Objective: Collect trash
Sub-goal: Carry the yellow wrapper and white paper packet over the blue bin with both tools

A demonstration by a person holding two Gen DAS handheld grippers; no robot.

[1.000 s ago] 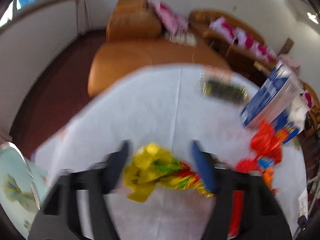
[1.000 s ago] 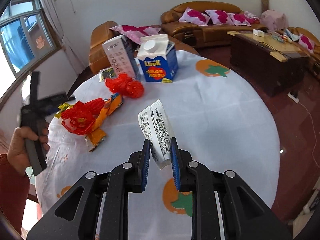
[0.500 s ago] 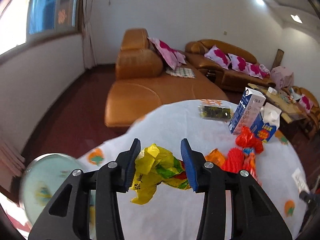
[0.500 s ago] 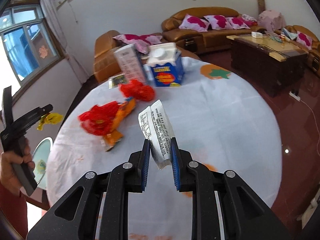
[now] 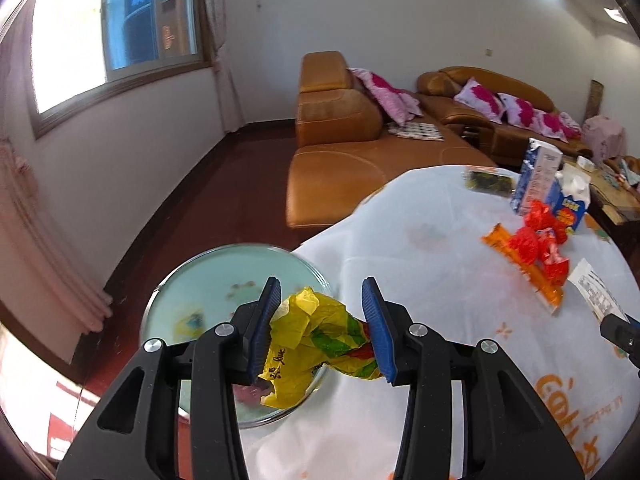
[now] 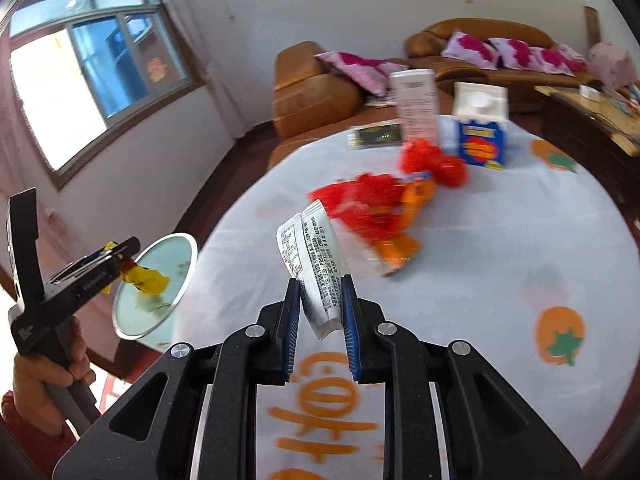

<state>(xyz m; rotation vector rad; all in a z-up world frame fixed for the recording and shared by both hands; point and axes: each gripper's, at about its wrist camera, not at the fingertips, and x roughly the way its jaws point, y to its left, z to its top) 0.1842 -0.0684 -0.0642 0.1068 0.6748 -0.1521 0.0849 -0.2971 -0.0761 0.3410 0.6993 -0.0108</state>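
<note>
My left hand-held gripper (image 5: 322,330) is clamped on a crumpled yellow wrapper (image 5: 310,342), which I see hanging over a round pale-green bin (image 5: 200,280) just beside the edge of the surface (image 5: 440,280). My right hand-held gripper (image 6: 320,320) is clamped on a white printed packet (image 6: 316,264), held upright above the white cloth with its orange prints. On the surface there are red wrappers (image 6: 372,200) touching an orange packet (image 6: 400,244), and farther back a blue carton (image 6: 482,136) beside a tall white carton (image 6: 416,108), with a dark sachet (image 6: 376,136) near them.
</note>
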